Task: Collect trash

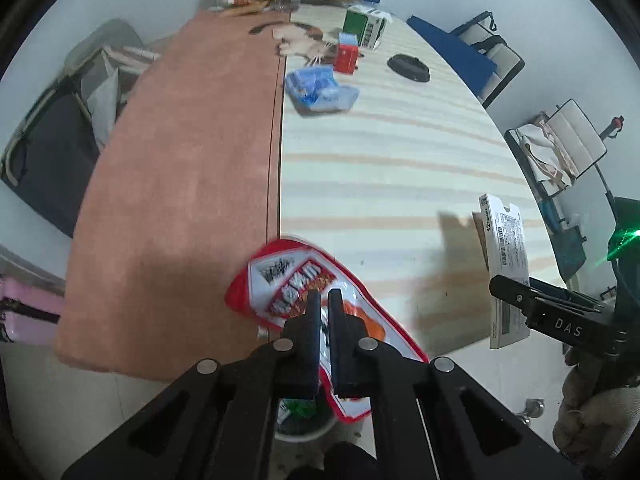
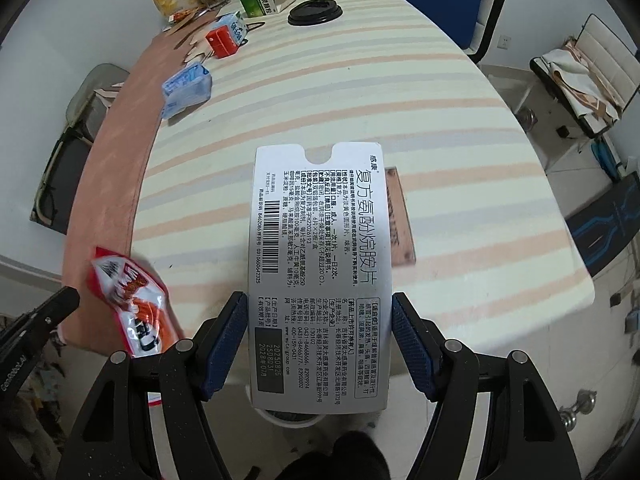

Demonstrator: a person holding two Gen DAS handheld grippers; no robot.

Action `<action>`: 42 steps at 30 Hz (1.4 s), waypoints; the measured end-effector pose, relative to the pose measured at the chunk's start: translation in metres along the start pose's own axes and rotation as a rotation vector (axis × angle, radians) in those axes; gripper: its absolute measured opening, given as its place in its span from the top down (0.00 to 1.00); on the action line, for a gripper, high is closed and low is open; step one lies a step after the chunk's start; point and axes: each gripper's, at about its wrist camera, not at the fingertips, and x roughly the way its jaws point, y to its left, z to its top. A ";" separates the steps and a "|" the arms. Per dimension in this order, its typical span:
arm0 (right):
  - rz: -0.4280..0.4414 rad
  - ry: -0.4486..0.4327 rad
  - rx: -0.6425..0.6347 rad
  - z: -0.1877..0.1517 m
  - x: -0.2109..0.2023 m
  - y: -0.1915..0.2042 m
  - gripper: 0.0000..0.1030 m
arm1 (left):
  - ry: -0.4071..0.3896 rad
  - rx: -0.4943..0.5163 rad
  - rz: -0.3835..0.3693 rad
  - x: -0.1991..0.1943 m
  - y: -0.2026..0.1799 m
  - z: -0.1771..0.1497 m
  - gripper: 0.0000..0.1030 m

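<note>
Left wrist view: the left tool (image 1: 325, 300) is clenching a red snack wrapper (image 1: 296, 280) over the near tabletop (image 1: 380, 152) edge, above a white bin (image 1: 304, 432). Right wrist view: the right tool (image 2: 319, 308) is grasping a white medicine box (image 2: 318, 248) by its sides, lifted over the striped tabletop's near edge.

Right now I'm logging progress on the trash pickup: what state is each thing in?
left gripper: shut on the snack wrapper
snack wrapper: lifted, pinched, hanging over the bin
right gripper: clamped on the medicine box
medicine box: held flat, off the table
bin: on the floor, already holding some trash
tissue pack: lying on the table, not picked up
black lid: lying flat on the table
</note>
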 end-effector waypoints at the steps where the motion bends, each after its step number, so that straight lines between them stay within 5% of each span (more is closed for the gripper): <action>1: 0.001 0.001 0.001 -0.002 0.000 0.001 0.29 | 0.003 -0.013 -0.003 0.001 0.003 -0.002 0.98; 5: -0.016 -0.001 -0.006 -0.003 0.003 0.007 0.29 | 0.076 -0.077 0.041 0.027 0.027 -0.003 0.95; 9: -0.046 -0.014 -0.017 0.005 -0.001 0.008 0.29 | 0.203 -0.219 0.006 0.063 0.061 -0.005 0.93; 13: -0.064 -0.023 -0.017 0.013 -0.004 0.006 0.29 | 0.164 -0.319 -0.124 0.060 0.072 -0.005 0.69; 15: -0.067 -0.022 -0.010 0.017 -0.003 0.005 0.29 | 0.157 -0.358 -0.168 0.060 0.071 -0.002 0.47; 20: -0.068 -0.015 0.012 0.019 0.002 0.000 0.29 | 0.168 -0.333 -0.052 0.069 0.045 0.011 0.30; 24: -0.076 -0.011 0.026 0.018 0.005 -0.007 0.29 | 0.133 -0.259 -0.076 0.077 0.020 0.030 0.30; 32: -0.084 -0.014 0.073 0.022 0.006 -0.036 0.29 | 0.200 -0.031 0.001 0.091 -0.026 0.036 0.26; 36: -0.078 -0.007 0.104 0.024 0.013 -0.045 0.29 | 0.215 -0.033 0.047 0.102 -0.041 0.044 0.05; 40: -0.095 -0.011 0.107 0.022 0.015 -0.051 0.29 | 0.187 -0.065 0.177 0.110 -0.053 0.048 0.07; 42: -0.098 -0.011 0.112 0.021 0.014 -0.055 0.29 | 0.141 -0.055 0.186 0.104 -0.055 0.046 0.36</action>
